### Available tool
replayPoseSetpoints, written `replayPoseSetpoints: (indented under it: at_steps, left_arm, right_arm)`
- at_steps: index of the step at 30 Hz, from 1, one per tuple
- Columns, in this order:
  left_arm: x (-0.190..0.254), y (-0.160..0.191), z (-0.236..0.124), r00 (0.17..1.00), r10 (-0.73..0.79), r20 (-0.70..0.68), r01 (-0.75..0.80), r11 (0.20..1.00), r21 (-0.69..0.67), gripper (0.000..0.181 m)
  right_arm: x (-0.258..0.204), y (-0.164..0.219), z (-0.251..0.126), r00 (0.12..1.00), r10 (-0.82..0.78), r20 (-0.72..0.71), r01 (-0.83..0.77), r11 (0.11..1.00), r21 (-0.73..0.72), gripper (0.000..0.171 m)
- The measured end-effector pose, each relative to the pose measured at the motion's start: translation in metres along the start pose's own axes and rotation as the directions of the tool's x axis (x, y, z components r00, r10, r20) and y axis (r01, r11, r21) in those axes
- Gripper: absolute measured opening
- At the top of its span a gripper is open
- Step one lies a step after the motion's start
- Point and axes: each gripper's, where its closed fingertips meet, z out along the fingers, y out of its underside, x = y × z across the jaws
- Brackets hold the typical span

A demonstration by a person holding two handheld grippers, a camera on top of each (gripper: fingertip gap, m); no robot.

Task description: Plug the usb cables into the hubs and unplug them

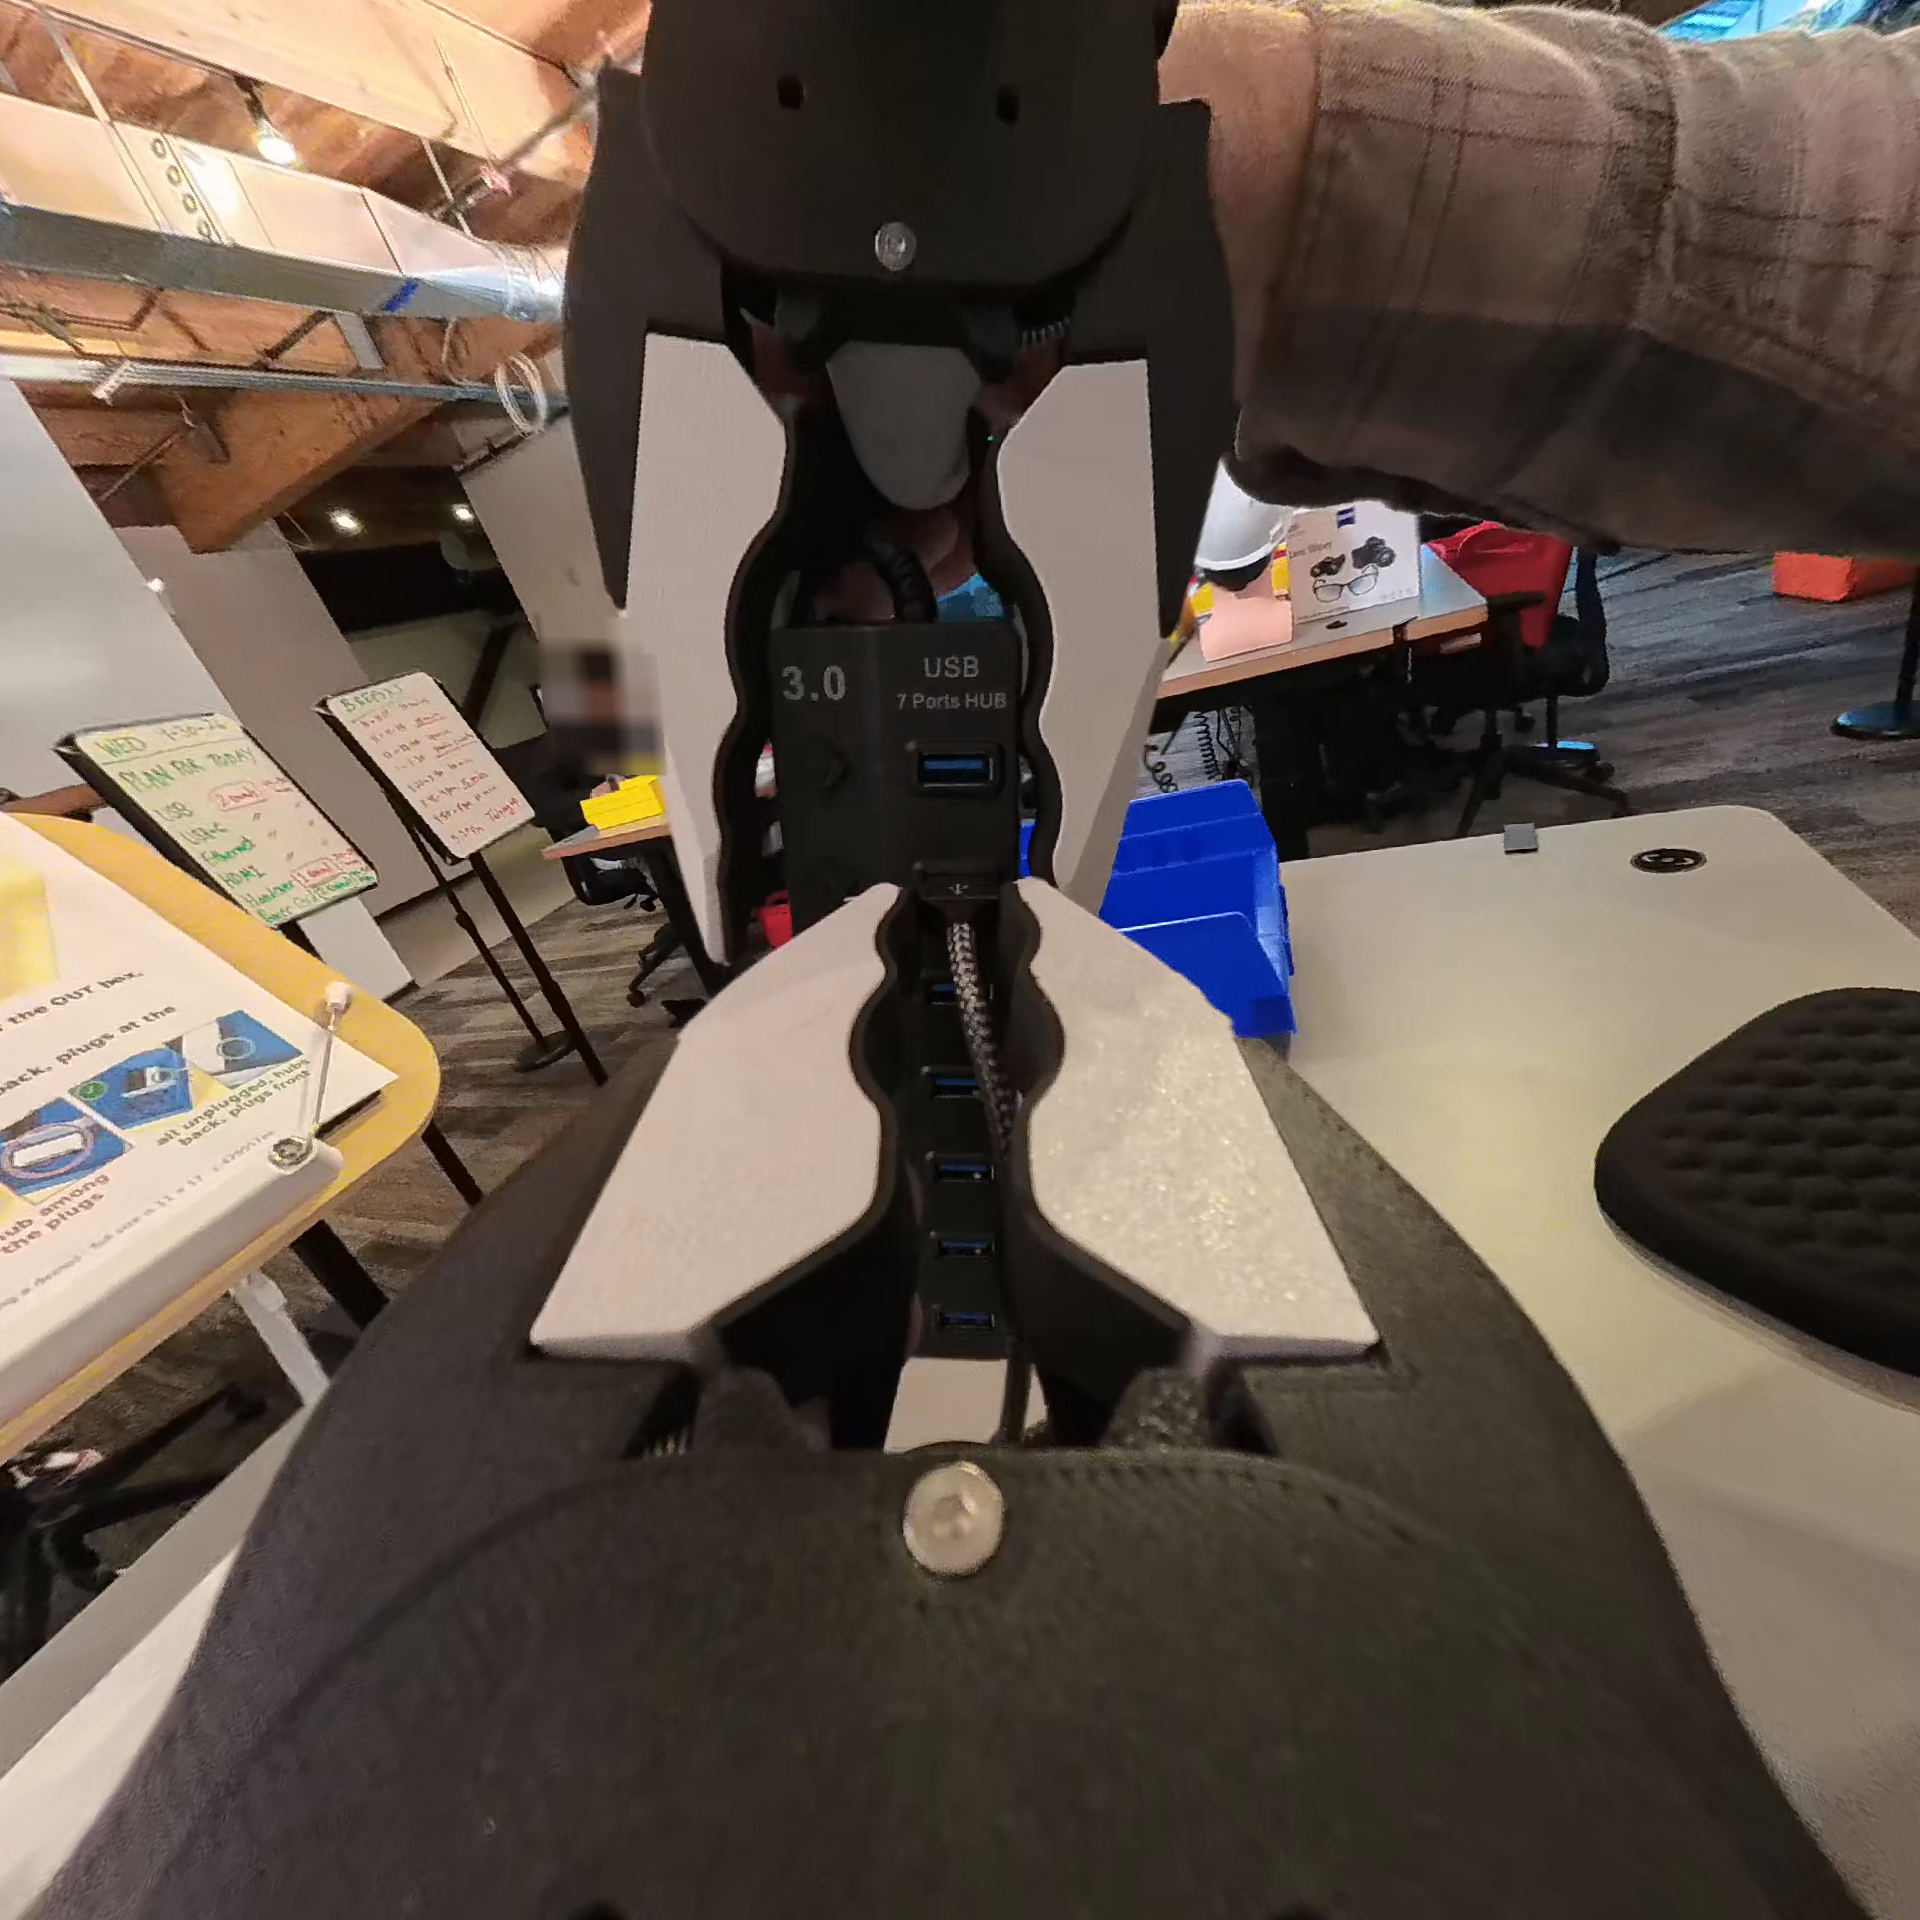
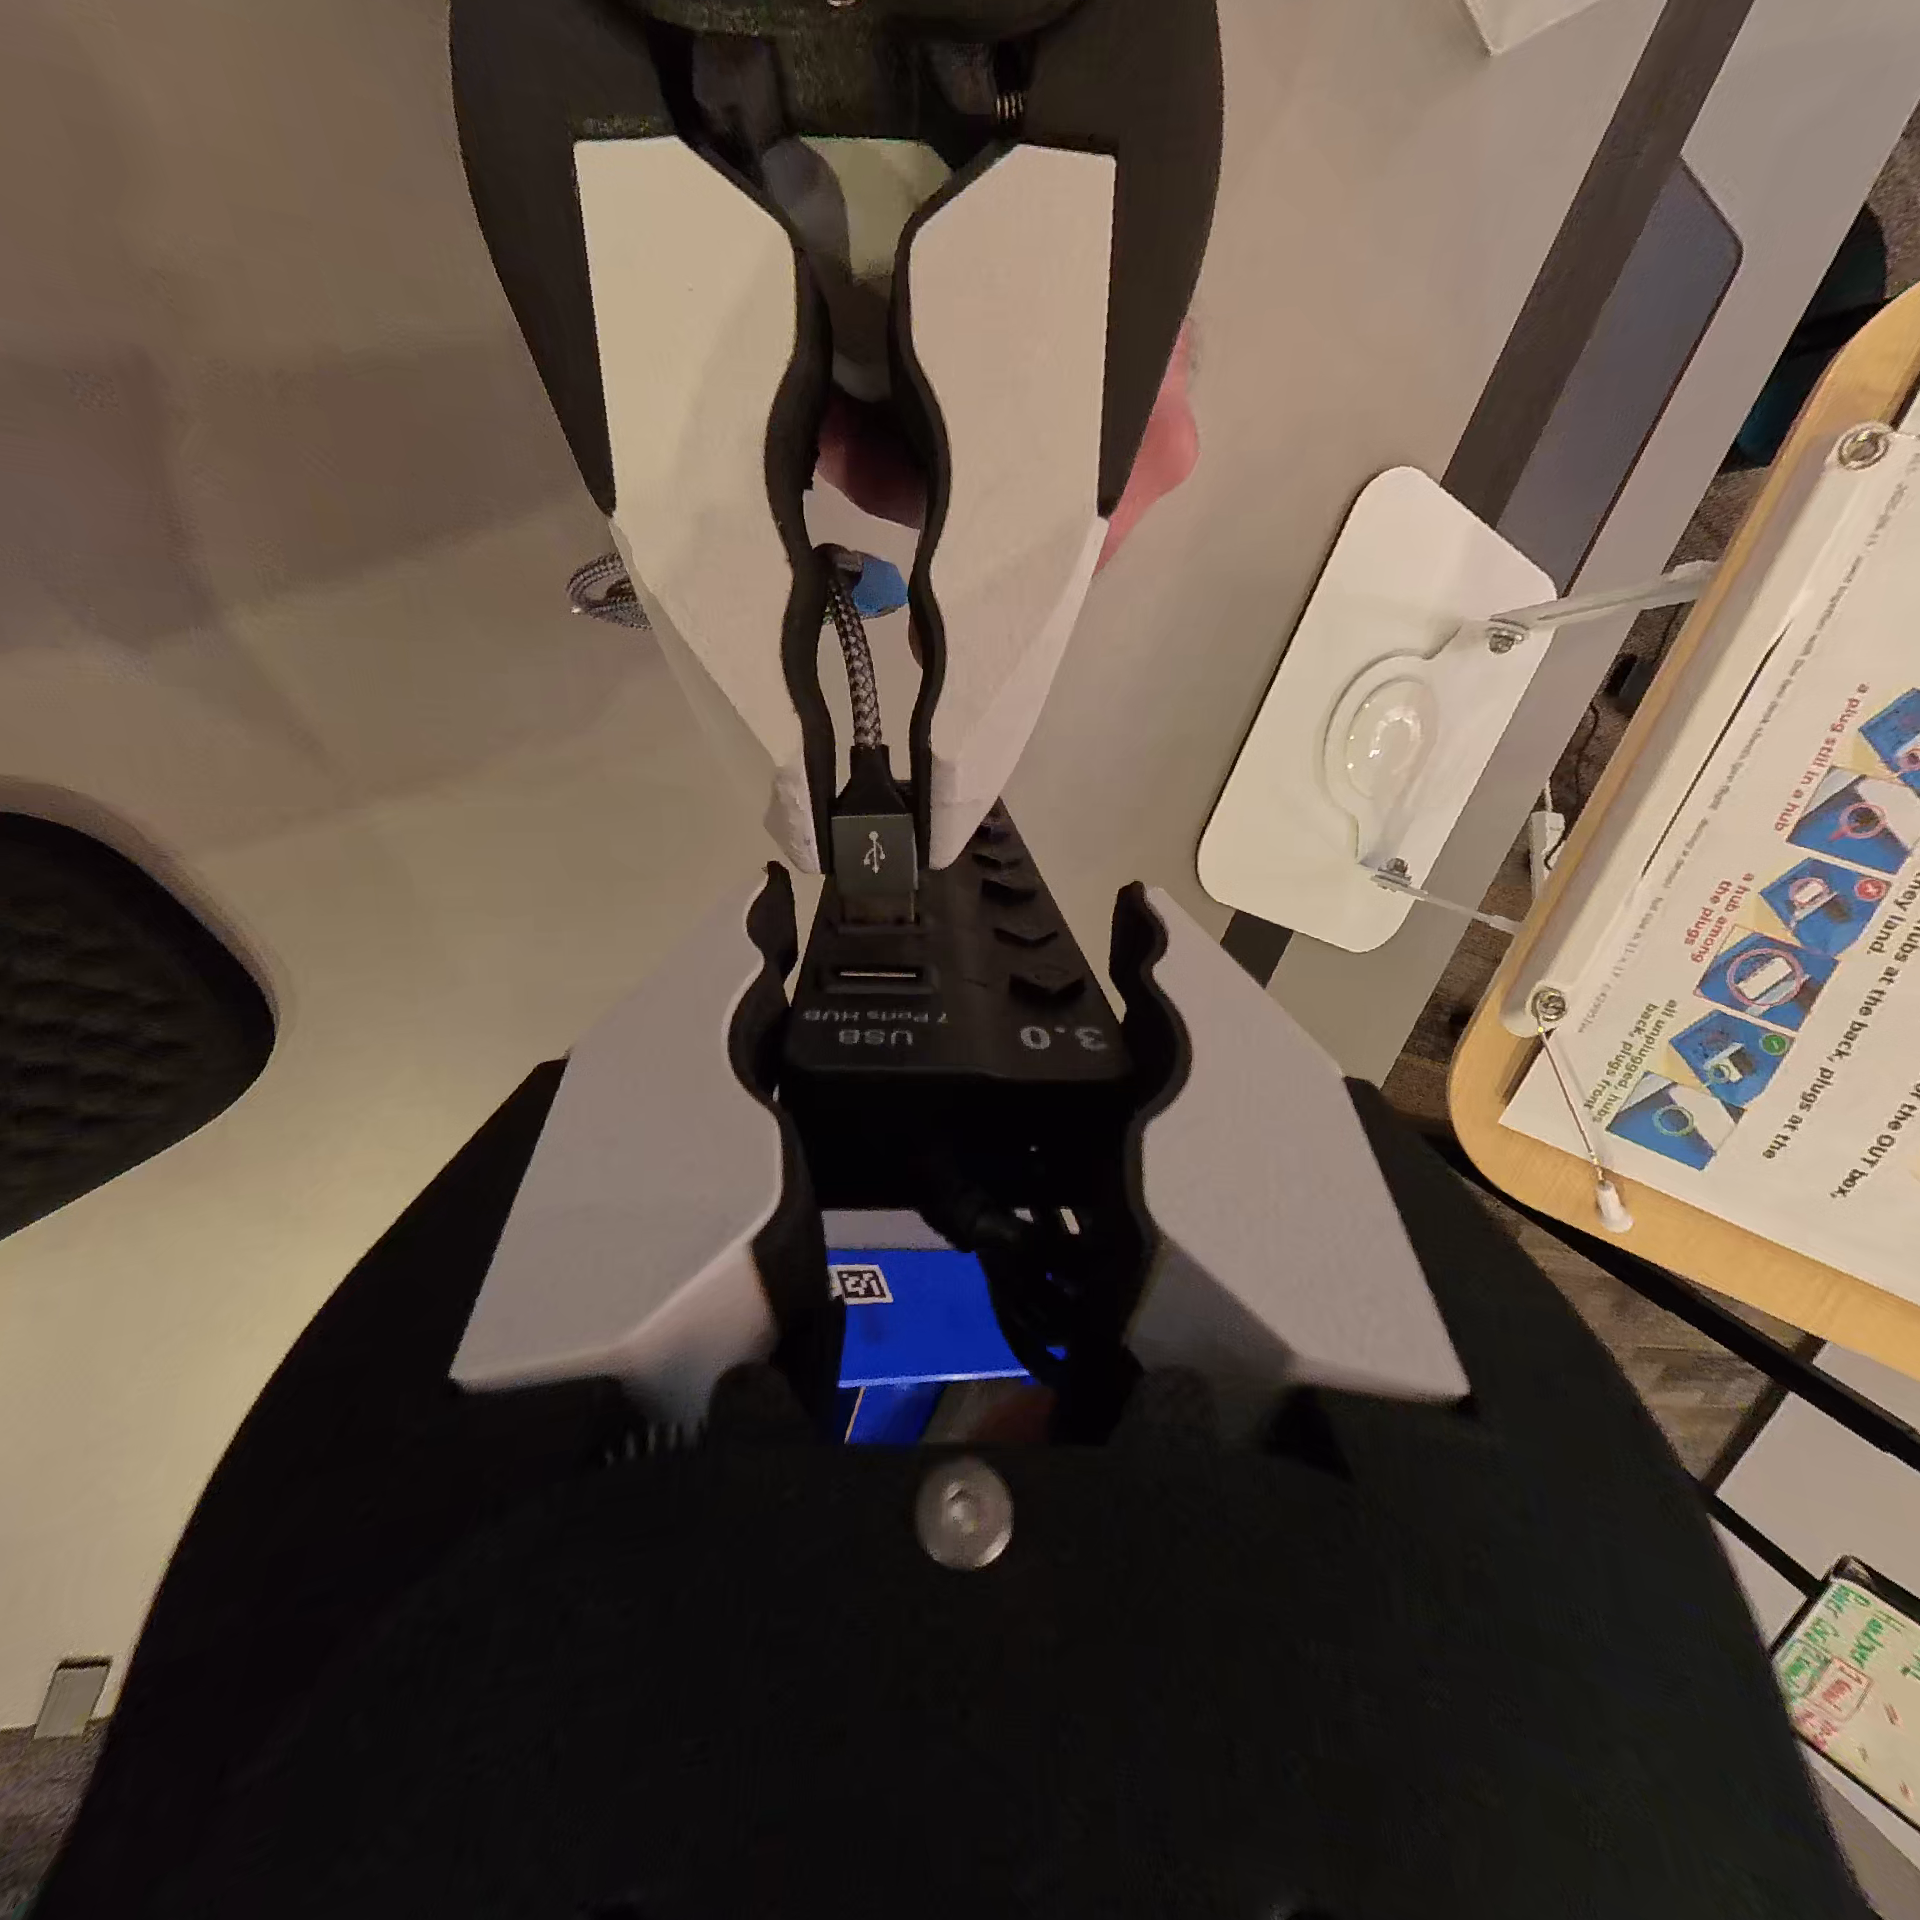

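The long black plastic USB hub (image 2: 940,1023) is squeezed by the right tongs (image 2: 940,977). The grey metal USB plug (image 2: 875,854) is pinched by the left tongs (image 1: 958,914) above the pale grey counter (image 1: 1507,997).

Ceiling spotlights (image 1: 272,145) light my left view brightly; my right view is dimmer and warmer. Both bend strongly at the edges. The whiteboards (image 1: 223,821) and the instruction sheet (image 2: 1756,935) look soft, slightly smeared.

A pale table (image 1: 1558,1039) — on it a black dimpled pad (image 1: 1787,1174) and a blue bin (image 1: 1205,904).
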Motion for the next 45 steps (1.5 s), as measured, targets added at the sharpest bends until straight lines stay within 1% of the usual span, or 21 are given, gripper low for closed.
replayPoseSetpoints:
  at_steps: [1,9,13,16,21,23,26,33,36,39,43,45]
  left_arm:
    - [-0.001,-0.001,-0.001,1.0,0.007,0.01,-0.007,1.0,0.007,0.014]
    - [-0.004,-0.003,-0.001,0.997,0.021,0.076,-0.024,0.999,0.04,0.015]
    - [-0.001,-0.012,-0.007,0.998,0.059,0.014,-0.061,0.989,0.132,0.014]
    - [0.0,-0.02,-0.011,0.998,0.048,-0.031,-0.041,0.981,0.191,0.014]
    - [0.002,-0.02,-0.014,0.995,0.034,-0.091,-0.014,0.976,0.217,0.015]
    - [0.003,-0.018,-0.014,0.995,0.037,-0.094,-0.016,0.976,0.215,0.016]
    - [0.001,-0.016,-0.012,0.995,0.08,-0.059,-0.067,0.978,0.198,0.015]
    - [-0.001,-0.01,-0.009,0.996,0.094,-0.006,-0.09,0.974,0.21,0.016]
    - [-0.002,-0.009,-0.007,0.996,0.086,-0.006,-0.084,0.978,0.189,0.015]
    - [0.001,-0.004,-0.003,0.999,0.044,-0.03,-0.039,0.987,0.157,0.015]
    - [-0.002,0.001,0.0,0.999,0.039,-0.031,-0.035,0.991,0.128,0.015]
    - [-0.003,0.004,0.0,0.998,0.066,-0.025,-0.063,0.993,0.1,0.015]
  right_arm:
    - [0.001,-0.002,-0.001,1.0,-0.003,-0.008,0.003,1.0,0.006,0.06]
    - [0.005,-0.006,-0.002,1.0,-0.002,-0.021,0.003,1.0,0.017,0.06]
    - [0.002,-0.016,-0.008,1.0,-0.011,-0.014,0.011,0.998,0.067,0.06]
    - [0.001,-0.025,-0.013,1.0,-0.017,-0.005,0.018,0.994,0.109,0.06]
    - [-0.003,-0.03,-0.013,1.0,-0.027,0.012,0.025,0.99,0.139,0.059]
    - [-0.004,-0.029,-0.011,1.0,-0.027,0.014,0.025,0.991,0.129,0.06]
    - [-0.002,-0.028,-0.011,1.0,-0.016,0.005,0.015,0.992,0.129,0.06]
    - [0.001,-0.026,-0.007,1.0,-0.017,-0.011,0.019,0.993,0.119,0.059]
    - [0.001,-0.024,-0.007,1.0,-0.012,-0.014,0.014,0.994,0.111,0.059]
    - [-0.001,-0.019,-0.005,1.0,-0.003,0.001,0.002,0.995,0.1,0.059]
    - [0.001,-0.012,0.001,1.0,0.022,0.003,-0.022,0.994,0.109,0.06]
    - [0.001,-0.009,0.002,1.0,0.016,-0.01,-0.016,0.996,0.088,0.06]
